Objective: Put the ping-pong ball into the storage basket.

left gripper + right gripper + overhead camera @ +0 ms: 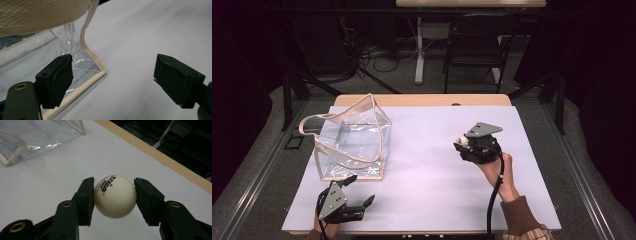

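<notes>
My right gripper [114, 196] pinches the ping-pong ball [115, 196] across its middle above the tabletop [427, 165], light, smooth and easily squirted out, while my left gripper [113, 80] waits open beside the clear bag [354, 142].

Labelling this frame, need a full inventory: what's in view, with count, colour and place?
ball: 1, cream-white with red and black print, clamped between the right gripper's jaws, above the table's right half
bag: 1, clear plastic with beige trim and strap, standing on the table's left half
table: 1, white top with a wooden far edge, centre
chair: 1, dark, on the floor beyond the table
desk: 1, pale top on a white leg, background
cables: several, dark, on the floor under that desk
left gripper: 1, black, jaws open beside the bag's near corner
right gripper: 1, black, shut on the ball
hand: 1, brown sleeve, holds the right gripper
</notes>
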`<state>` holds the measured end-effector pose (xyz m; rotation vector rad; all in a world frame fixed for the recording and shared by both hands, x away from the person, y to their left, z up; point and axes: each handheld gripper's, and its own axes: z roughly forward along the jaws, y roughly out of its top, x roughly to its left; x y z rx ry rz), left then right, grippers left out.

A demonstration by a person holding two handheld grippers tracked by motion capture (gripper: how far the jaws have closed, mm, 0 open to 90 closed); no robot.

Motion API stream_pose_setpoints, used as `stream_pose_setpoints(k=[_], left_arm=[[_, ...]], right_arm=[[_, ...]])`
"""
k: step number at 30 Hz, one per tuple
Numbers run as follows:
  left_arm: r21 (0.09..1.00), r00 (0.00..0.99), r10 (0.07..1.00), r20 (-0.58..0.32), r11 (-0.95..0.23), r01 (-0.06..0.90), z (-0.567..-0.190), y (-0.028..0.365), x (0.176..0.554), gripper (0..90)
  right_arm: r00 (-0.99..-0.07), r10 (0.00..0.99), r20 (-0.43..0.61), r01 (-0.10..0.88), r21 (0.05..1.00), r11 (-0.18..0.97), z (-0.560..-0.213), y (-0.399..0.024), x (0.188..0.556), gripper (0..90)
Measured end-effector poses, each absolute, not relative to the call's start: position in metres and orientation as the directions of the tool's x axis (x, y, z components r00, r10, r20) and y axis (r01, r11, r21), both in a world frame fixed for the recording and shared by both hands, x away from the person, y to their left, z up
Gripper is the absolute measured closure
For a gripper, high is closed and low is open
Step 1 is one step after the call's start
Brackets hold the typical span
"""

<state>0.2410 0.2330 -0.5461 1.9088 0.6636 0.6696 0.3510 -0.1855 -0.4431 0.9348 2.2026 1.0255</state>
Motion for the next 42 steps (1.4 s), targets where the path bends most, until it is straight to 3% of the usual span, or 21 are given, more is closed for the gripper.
stream_pose_setpoints(k=[42], left_arm=[[0.91,0.702,0.692,0.168,-0.383,0.159,-0.546,0.233,0.241,16.0]], right_arm=[[-0.658,0.719,-0.226,0.294,0.801,0.521,-0.404,-0.147,0.367,51.4]])
